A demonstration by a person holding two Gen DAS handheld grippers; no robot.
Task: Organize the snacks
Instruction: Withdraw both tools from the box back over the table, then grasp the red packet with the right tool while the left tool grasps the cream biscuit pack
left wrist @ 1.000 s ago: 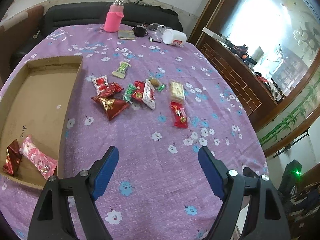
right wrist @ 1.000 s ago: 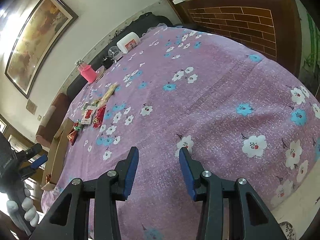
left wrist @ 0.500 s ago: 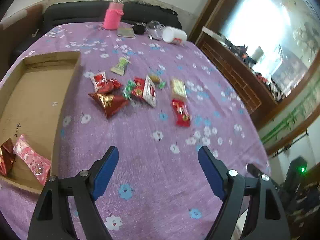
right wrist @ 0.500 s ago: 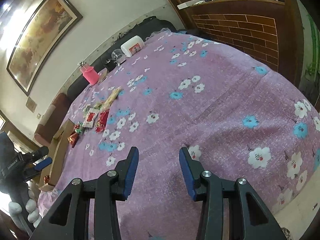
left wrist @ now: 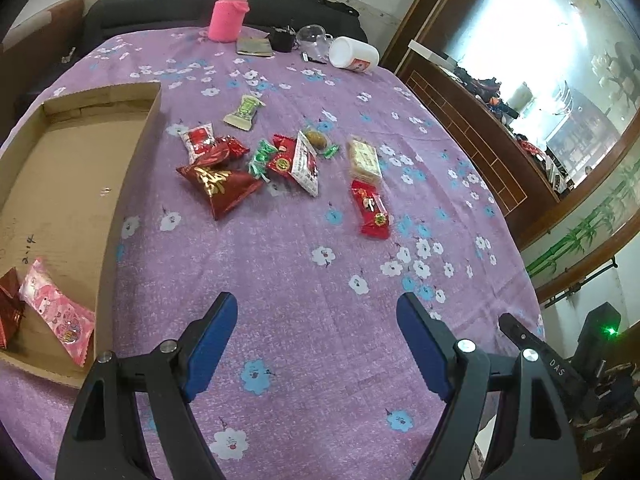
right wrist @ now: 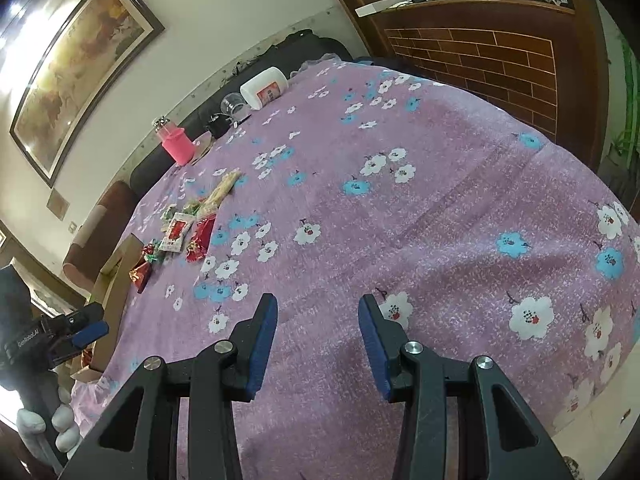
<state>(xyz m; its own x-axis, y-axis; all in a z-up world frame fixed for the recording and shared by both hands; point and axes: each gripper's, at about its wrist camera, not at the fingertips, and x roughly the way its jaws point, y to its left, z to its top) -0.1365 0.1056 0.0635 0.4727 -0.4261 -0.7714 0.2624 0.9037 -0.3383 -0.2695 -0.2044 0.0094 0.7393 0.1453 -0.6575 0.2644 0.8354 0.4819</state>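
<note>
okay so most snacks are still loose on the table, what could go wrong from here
The snacks lie overlapping in a heap, so the open left gripper may pinch two at once. The box wall stands beside the heap; a carried packet could catch on it.

light: window glare (left wrist: pixel 532 32) | edges: fisheye-warped, dark | focus: sharp

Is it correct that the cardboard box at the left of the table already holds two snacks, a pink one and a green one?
Not quite. In the left wrist view the cardboard box holds a pink snack and a dark red one, not a green one.
</note>
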